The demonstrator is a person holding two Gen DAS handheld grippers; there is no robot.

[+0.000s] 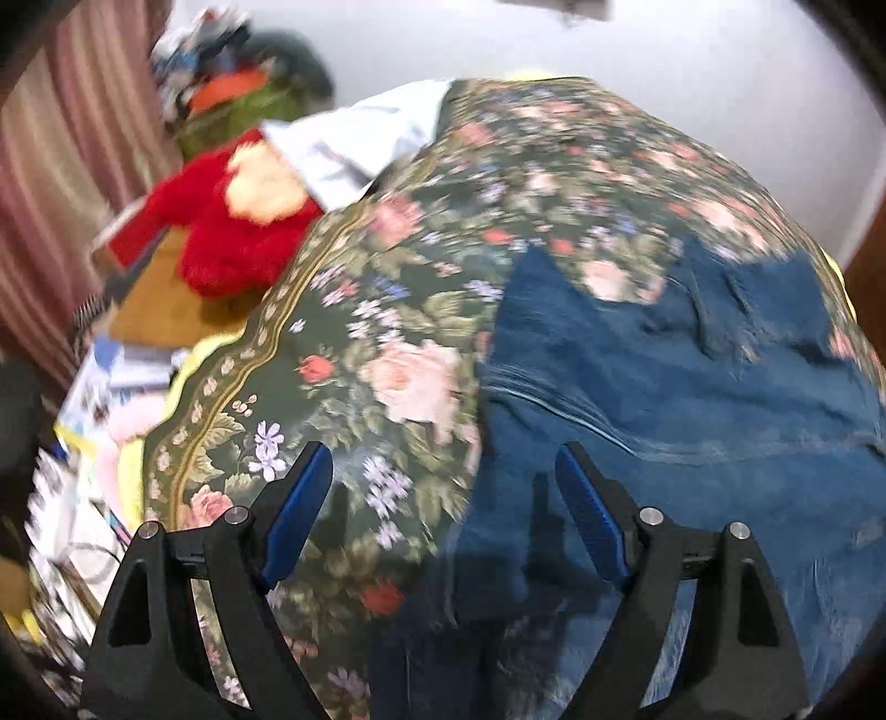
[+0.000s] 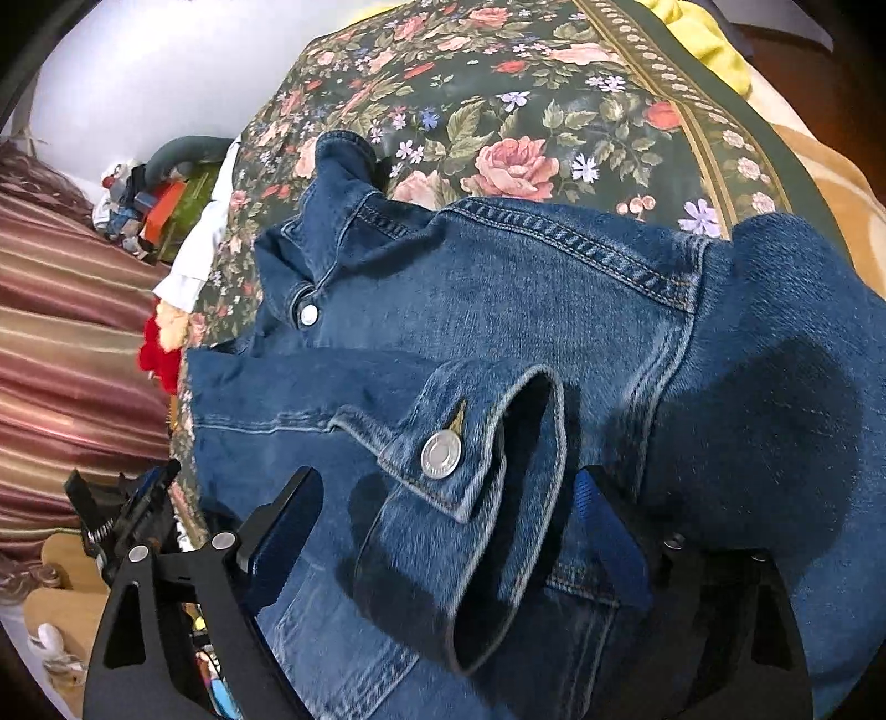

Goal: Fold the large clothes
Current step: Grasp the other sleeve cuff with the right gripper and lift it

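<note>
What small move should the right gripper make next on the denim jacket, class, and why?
Probably ease down and close on the sleeve cuff. The right gripper is open with the buttoned cuff lying loose between its fingers, not yet pinched, on the denim jacket spread over the floral cloth.

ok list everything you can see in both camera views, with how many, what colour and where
denim jacket: one, blue, lying on the floral cloth, a sleeve cuff with a metal button folded across its front
floral cloth: one, dark green with pink roses, spread under the jacket
plush toy: one, red with a yellow patch, beyond the cloth's edge
white garment: one, at the cloth's far edge
curtain: one, maroon and tan stripes, at the side
yellow fabric: one, by the cloth's border
left gripper: one, black with blue pads, open above the jacket's edge
right gripper: one, black with blue pads, open either side of the cuff
</note>
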